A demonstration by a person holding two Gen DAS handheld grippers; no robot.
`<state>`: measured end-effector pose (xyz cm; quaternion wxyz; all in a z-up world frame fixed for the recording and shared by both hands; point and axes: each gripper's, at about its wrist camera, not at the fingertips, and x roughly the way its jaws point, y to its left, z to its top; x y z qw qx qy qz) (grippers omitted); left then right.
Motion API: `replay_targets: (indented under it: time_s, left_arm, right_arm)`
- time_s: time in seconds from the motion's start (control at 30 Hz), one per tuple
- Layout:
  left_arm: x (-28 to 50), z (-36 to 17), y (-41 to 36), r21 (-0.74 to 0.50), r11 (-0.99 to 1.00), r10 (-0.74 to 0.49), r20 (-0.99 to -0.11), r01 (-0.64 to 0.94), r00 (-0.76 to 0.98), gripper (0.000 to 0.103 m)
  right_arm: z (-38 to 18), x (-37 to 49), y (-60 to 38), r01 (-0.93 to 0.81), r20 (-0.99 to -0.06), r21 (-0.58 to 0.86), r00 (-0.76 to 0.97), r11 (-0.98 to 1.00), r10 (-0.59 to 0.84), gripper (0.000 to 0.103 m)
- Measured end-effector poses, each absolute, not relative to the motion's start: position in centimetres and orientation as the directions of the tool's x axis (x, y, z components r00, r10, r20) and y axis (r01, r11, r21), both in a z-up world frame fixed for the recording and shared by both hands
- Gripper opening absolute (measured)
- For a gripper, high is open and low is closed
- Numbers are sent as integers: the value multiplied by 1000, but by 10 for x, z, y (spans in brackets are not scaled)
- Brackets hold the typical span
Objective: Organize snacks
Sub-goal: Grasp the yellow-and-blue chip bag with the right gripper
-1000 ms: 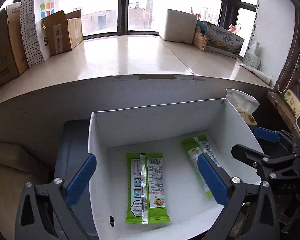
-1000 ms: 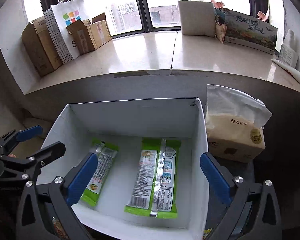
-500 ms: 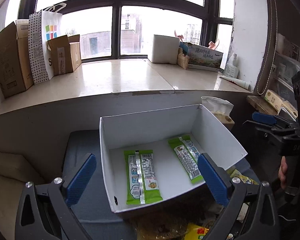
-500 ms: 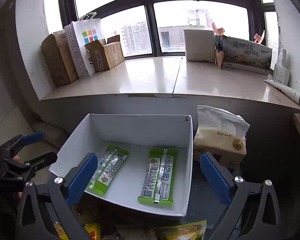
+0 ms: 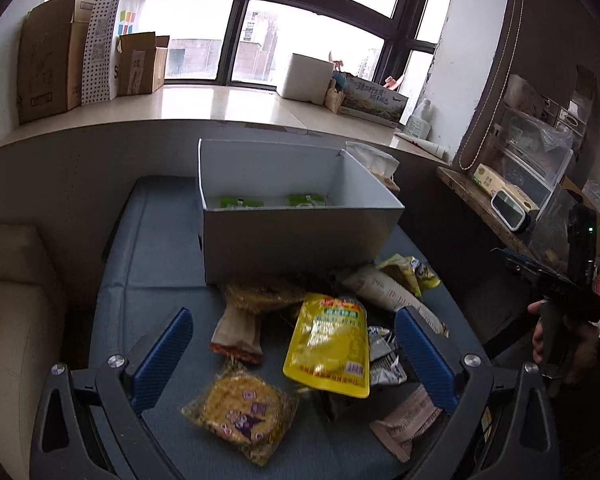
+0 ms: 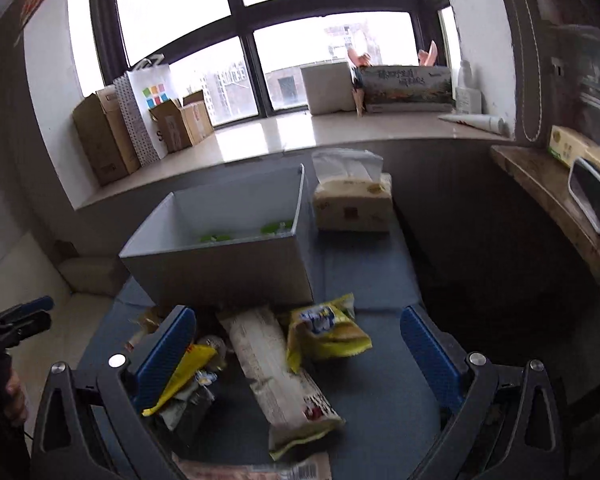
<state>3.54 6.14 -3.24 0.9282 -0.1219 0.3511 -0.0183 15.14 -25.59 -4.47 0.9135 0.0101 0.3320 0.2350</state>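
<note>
On the blue cushion [image 5: 148, 264], loose snack packets [image 5: 327, 344] piled against the white box [image 5: 296, 236], both hand-held grippers [image 5: 294, 354] [image 6: 298, 354] wide open, empty; likely two overlapping packets snagged together

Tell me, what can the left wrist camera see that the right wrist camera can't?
Only the left wrist view shows the round noodle pack nearest the open left gripper and the whole front of the big yellow pouch.

Only the right wrist view shows the whole tissue pack beside the box.

Both show the white box with green bars inside, and the long white packet.
</note>
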Motion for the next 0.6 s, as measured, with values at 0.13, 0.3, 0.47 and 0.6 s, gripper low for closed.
replay_targets:
  time_s: [0.13, 0.3, 0.47, 0.6]
  left_arm:
    - [13, -39, 62, -233, 971, -121, -656, -48, 745, 103]
    - [1, -41, 64, -249, 967, -130, -660, -53, 740, 103]
    - [-3, -43, 56, -266, 964, -161, -659, -27, 734, 103]
    - [-1, -49, 53, -256, 966, -157, -678, -31, 718, 103]
  right_arm:
    - [-77, 160, -257, -415, -664, 154, 628, 897, 405, 103]
    - [-92, 185, -245, -432, -692, 178, 584, 884, 424, 103]
    - [-114, 220, -222, -456, -752, 152, 522, 877, 402, 103]
    - [-134, 242, -211, -460, -789, 175, 463, 871, 403, 103]
